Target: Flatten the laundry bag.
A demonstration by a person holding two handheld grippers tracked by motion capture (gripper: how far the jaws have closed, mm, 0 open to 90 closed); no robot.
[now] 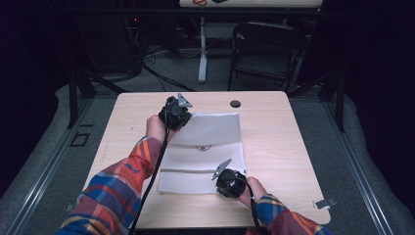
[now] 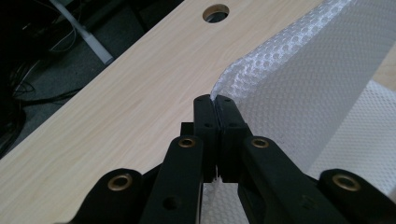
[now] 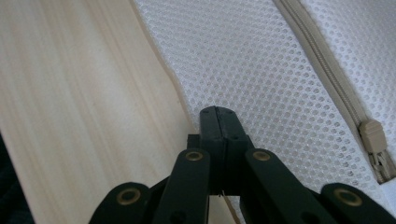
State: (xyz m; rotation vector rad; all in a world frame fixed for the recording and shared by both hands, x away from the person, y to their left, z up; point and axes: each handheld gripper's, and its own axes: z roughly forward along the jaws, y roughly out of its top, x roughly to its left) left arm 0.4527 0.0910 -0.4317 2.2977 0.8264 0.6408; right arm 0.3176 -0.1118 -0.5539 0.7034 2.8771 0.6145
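A white mesh bag (image 1: pixel 205 149) lies flat near the middle of the light wooden table (image 1: pixel 274 142), bearing a small dark emblem (image 1: pixel 202 147) at its centre that is too small to read. The left gripper (image 2: pixel 214 100) has its jaws pressed together on the bag's far left corner, which rises off the tabletop in a soft fold, with the round cable hole (image 2: pixel 215 12) beyond it. The right gripper (image 3: pixel 217 112) has its jaws closed on the mesh at the bag's near edge, close to a beige zipper (image 3: pixel 327 70) whose pull (image 3: pixel 377 144) lies flat and shows no legible writing.
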